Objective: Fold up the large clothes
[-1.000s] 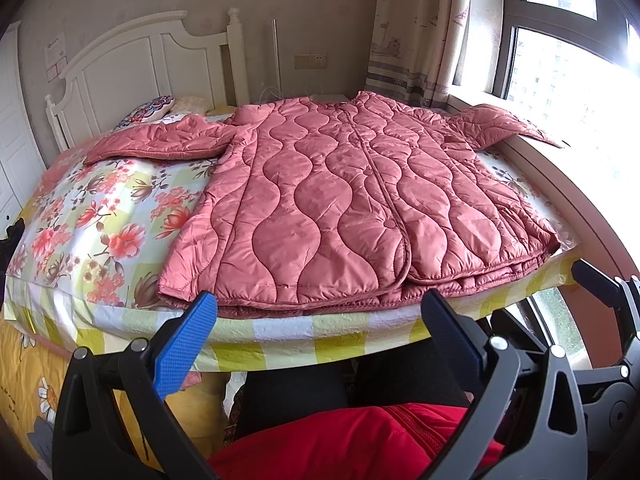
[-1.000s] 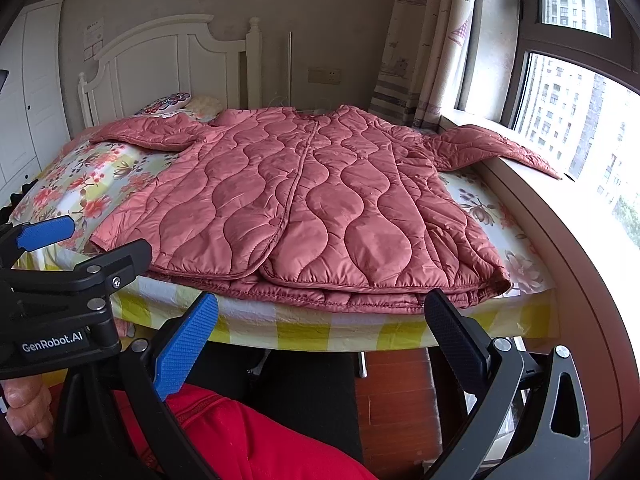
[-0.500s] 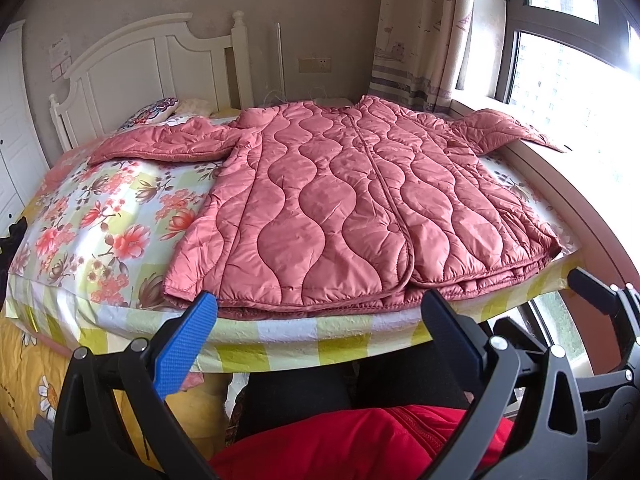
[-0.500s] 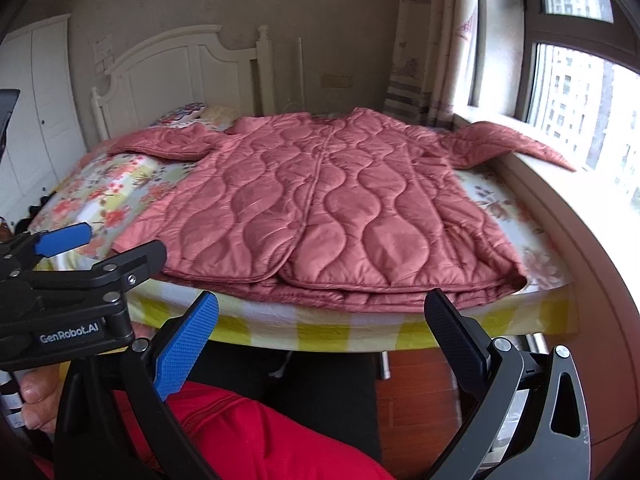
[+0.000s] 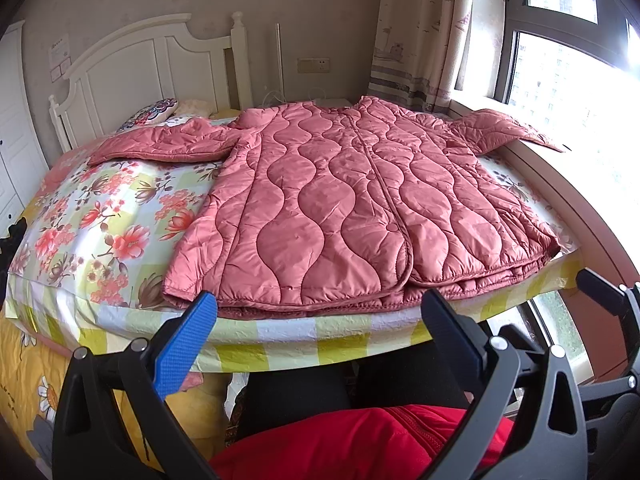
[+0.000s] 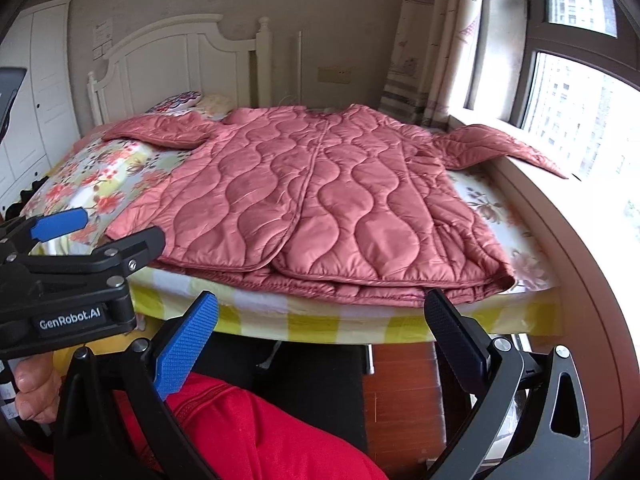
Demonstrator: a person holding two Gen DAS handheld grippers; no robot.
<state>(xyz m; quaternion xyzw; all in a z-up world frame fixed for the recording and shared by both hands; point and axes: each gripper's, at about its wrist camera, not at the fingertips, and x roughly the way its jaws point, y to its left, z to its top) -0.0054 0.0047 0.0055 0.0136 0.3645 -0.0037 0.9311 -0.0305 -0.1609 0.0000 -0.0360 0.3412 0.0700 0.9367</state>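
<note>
Both grippers have drifted slightly nearer the bed (image 5: 280,336), jaws wide and empty; best to pinch the quilted coat (image 5: 340,200) at its hem corners, evenly

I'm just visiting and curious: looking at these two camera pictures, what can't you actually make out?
- Pink quilted jacket: its back, in both views; it lies front-up on the floral bedsheet.
- Patterned pillow: mostly hidden behind the jacket's sleeve, left wrist view.
- White paper notice on the wall: print too small, right wrist view.
- Person's red top: cut off by the bottom edge.
</note>
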